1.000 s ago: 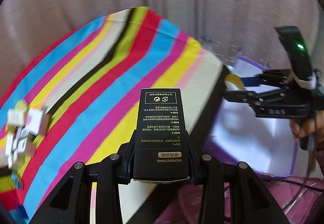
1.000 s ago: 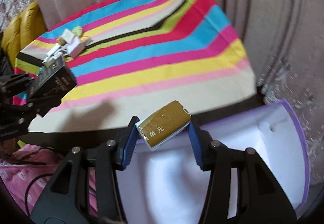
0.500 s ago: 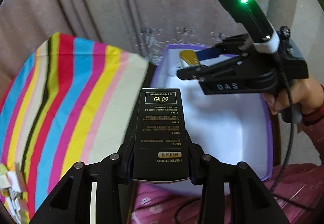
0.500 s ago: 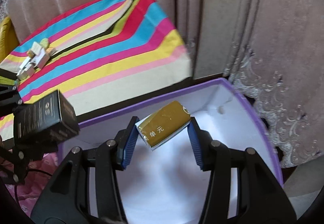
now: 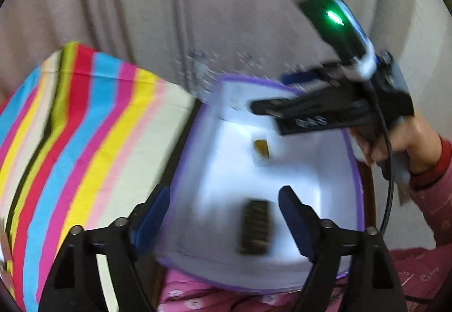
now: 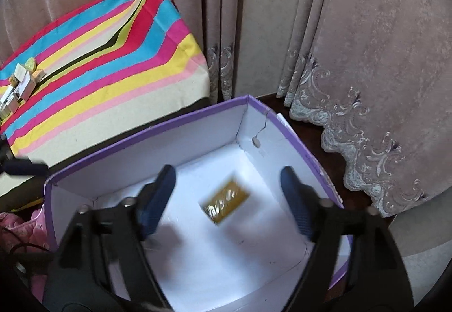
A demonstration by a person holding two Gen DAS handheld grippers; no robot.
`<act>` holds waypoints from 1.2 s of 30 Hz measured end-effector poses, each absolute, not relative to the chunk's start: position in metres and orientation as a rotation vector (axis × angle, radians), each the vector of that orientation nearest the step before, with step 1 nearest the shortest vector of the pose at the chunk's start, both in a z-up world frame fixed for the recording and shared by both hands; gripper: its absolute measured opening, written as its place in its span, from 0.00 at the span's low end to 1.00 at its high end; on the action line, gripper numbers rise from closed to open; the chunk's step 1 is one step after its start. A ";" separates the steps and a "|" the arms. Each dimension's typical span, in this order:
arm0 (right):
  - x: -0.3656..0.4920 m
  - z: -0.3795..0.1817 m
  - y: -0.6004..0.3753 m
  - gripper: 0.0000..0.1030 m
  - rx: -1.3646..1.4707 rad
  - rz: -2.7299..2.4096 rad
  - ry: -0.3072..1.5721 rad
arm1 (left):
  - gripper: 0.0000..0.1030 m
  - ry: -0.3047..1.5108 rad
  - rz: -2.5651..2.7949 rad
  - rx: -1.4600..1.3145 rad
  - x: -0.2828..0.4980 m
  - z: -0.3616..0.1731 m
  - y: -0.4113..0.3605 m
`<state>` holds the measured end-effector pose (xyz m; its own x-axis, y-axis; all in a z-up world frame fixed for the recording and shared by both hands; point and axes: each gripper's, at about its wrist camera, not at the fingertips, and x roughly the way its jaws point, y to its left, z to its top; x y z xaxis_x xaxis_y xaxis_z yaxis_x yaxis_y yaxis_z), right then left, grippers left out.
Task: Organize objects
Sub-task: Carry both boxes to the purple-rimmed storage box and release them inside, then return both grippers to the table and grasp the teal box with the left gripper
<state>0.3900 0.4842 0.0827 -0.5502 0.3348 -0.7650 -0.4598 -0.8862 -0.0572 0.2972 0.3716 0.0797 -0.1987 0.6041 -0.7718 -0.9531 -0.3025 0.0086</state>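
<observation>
Purple-rimmed white box (image 6: 158,130) is taking both items: gold packet (image 6: 226,202) and black instruction box (image 5: 255,227) are sitting loose, blurred, on its floor, well apart. Left claw (image 5: 224,216) is gaping wide and empty over the box; right claw (image 6: 227,199) is spread wide too, gripping nothing, above the packet. Drop-off step is looking finished. Next move is likely calling for a swing to the striped worktop (image 6: 93,58), where small cartons (image 6: 19,83) are waiting at the far edge.
</observation>
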 end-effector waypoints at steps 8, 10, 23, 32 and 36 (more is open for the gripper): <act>0.360 0.101 0.460 0.81 -1.115 2.502 0.161 | 0.85 0.422 2.118 -0.901 0.218 0.090 0.271; 0.343 0.100 0.443 0.81 -1.149 2.546 0.129 | 0.85 0.381 2.215 -0.959 0.202 0.083 0.235; 0.231 0.089 0.264 0.82 -1.454 2.965 -0.211 | 0.85 0.014 2.765 -1.307 0.136 0.038 0.009; 0.179 0.070 0.182 0.83 -1.579 3.080 -0.229 | 0.85 -0.139 3.027 -1.491 0.053 0.020 -0.086; 0.164 0.060 0.159 0.83 -1.639 3.086 -0.264 | 0.85 -0.228 3.020 -1.531 0.025 0.013 -0.106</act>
